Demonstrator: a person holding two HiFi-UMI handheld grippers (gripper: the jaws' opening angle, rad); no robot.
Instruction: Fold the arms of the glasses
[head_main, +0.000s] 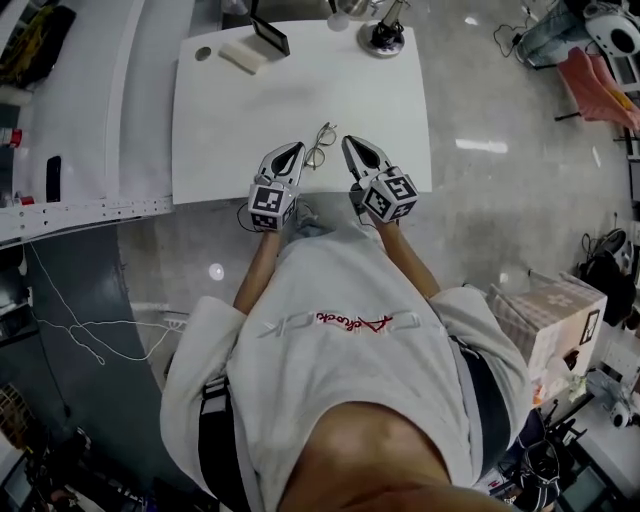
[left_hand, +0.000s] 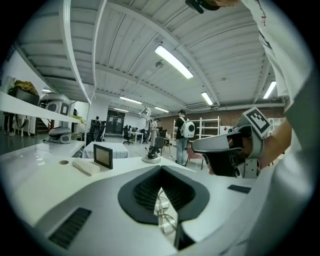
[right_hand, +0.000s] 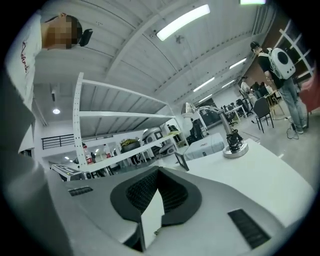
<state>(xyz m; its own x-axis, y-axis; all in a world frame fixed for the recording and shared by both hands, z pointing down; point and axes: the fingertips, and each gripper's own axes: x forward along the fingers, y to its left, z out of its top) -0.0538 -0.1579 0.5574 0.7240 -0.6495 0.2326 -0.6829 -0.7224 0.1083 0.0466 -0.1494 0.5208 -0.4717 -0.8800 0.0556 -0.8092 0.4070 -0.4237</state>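
1. My left gripper (left_hand: 161, 174) has its jaws together, pinching the thin wire-framed glasses (head_main: 320, 147) with round lenses.
2. The glasses are near the front edge of the white rectangular table (head_main: 300, 80), between my two grippers.
3. My right gripper (right_hand: 159, 172) is closed too, with nothing between its pads, just beside the glasses.

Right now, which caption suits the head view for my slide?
Left gripper shut on glasses at the near edge of the white table, shut right gripper alongside.
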